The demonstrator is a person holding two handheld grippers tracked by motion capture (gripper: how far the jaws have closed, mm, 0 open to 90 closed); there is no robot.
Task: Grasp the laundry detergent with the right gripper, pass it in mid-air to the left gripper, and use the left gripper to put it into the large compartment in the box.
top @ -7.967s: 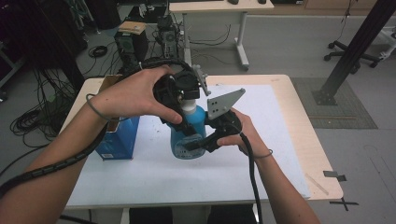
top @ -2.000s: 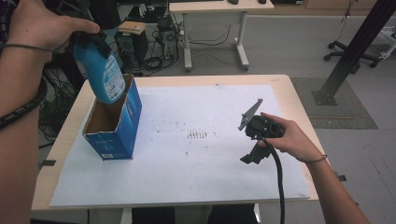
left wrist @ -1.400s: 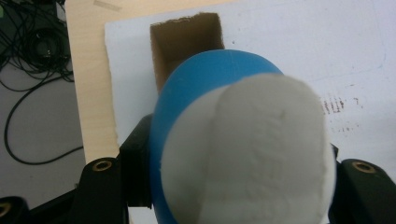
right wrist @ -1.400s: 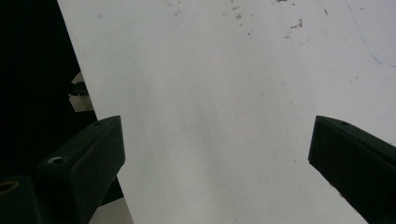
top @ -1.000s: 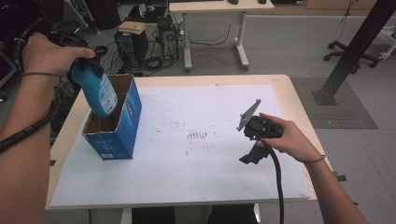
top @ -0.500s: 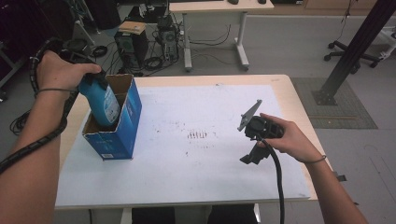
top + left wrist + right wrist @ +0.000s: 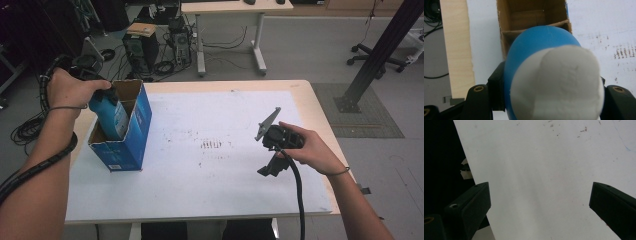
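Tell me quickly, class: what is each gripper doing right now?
Left gripper: shut on the blue bottle, lowering it into the box.
Right gripper: open, empty.

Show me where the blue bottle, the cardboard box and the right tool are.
blue bottle (image 7: pixel 116 117): high view, on its label side, above the box opening.
cardboard box (image 7: pixel 142 112): high view, on its blue outer wall.
right tool (image 7: pixel 539 202): right gripper view, midway between its two spread jaws.

Behind our pale wooden table (image 7: pixel 320 115), a white-legged desk (image 7: pixel 230 7), black computer towers (image 7: pixel 137 47) and tangled cables cover grey flooring (image 7: pixel 310 45).
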